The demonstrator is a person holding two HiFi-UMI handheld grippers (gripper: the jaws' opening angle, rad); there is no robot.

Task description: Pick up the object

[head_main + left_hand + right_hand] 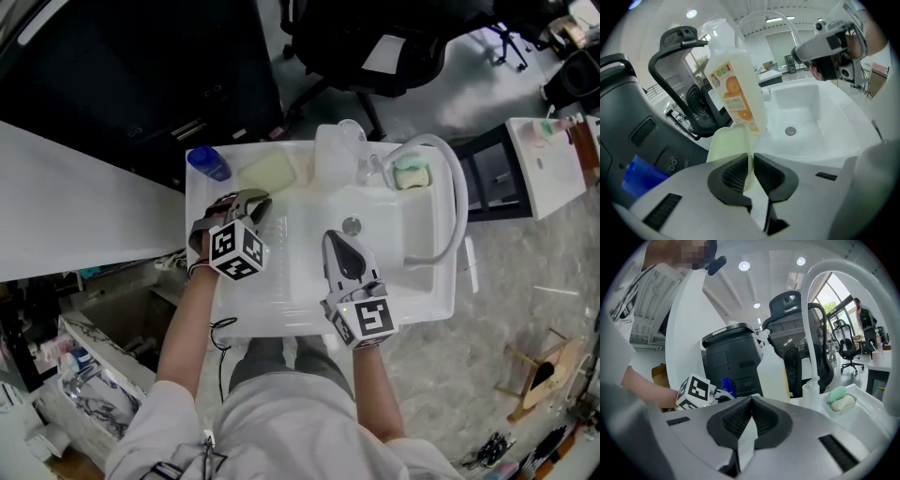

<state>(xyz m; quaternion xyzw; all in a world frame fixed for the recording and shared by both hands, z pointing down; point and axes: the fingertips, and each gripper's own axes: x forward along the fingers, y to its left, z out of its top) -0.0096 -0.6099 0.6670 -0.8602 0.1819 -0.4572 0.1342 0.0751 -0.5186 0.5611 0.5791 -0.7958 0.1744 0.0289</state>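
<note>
A pale green sponge (268,172) lies on the sink's back left ledge. My left gripper (253,201) reaches it from the near side. In the left gripper view the jaws (749,164) are shut on the sponge (727,143), pinching its thin right edge. My right gripper (343,242) hangs over the white sink basin (394,244), near the drain (352,225). In the right gripper view its jaws (750,404) are shut with nothing between them.
A clear detergent bottle with an orange label (736,93) stands just behind the sponge. A blue object (208,163) sits at the ledge's left corner. A soap dish (411,173) and a white looped faucet hose (457,192) are at the back right. An office chair (375,47) stands behind the sink.
</note>
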